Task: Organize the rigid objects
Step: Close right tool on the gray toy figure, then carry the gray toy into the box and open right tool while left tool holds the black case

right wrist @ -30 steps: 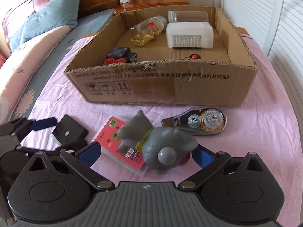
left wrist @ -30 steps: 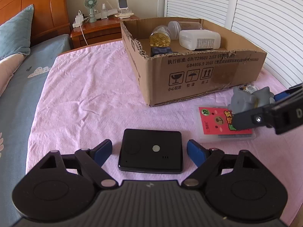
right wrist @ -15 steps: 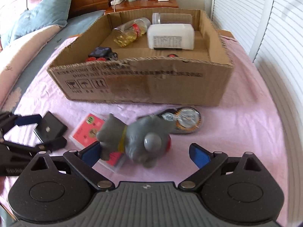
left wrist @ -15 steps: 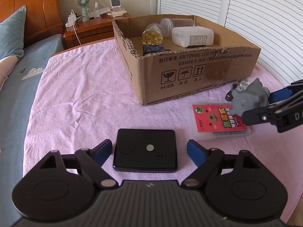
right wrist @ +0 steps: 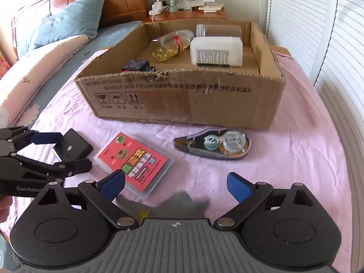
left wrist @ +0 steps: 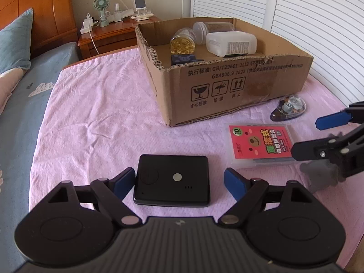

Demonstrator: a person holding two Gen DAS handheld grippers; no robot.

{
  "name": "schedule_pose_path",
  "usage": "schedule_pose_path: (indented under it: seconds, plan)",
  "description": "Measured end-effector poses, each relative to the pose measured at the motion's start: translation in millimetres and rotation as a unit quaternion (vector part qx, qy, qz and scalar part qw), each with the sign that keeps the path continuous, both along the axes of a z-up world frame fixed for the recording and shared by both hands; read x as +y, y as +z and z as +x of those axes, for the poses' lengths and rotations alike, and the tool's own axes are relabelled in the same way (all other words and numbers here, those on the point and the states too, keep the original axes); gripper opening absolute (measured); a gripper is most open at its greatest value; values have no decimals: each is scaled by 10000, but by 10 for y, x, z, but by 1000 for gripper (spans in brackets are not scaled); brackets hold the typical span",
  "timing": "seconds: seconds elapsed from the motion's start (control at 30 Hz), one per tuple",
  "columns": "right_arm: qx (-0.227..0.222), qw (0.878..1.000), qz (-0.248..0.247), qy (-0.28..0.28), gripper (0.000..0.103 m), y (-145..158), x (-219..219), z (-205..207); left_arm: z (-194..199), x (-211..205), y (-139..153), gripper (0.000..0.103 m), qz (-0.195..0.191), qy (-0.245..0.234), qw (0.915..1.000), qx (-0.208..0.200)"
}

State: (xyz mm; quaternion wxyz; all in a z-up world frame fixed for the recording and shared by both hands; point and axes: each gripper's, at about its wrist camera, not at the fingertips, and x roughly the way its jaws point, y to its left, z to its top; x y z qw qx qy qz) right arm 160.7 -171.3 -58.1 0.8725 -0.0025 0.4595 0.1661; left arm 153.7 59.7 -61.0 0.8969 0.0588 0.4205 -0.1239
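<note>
Grey toy point(right wrist: 182, 204) dropped from right hand-held gripper point(right wrist: 176, 185), three loose items

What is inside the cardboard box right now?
Inside the cardboard box: a white rectangular container, a jar of yellow capsules, a clear jar and a dark toy car. The near wall hides the floor behind it.

Sunlit bedroom: wooden headboard point(right wrist: 79, 2), nightstand point(left wrist: 109, 37), white louvred doors point(left wrist: 307, 18), pink bedspread point(left wrist: 102, 113).
</note>
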Motion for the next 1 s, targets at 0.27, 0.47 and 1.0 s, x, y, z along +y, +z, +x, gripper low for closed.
schedule_pose_path:
  seconds: [0.27, 0.47, 1.0]
  plan:
    - [310, 9995, 1, 10, 101, 7, -15, -214, -17, -10, 10, 85, 92, -135, 9999, -14]
    - [492, 9984, -261, -57, 98, -49, 84, -253, -26, -9, 15, 85, 146, -195, 9997, -29]
    - [399, 9982, -432, 128, 79, 26, 100, -302, 64, 22, 68, 69, 190, -290, 9993, 128]
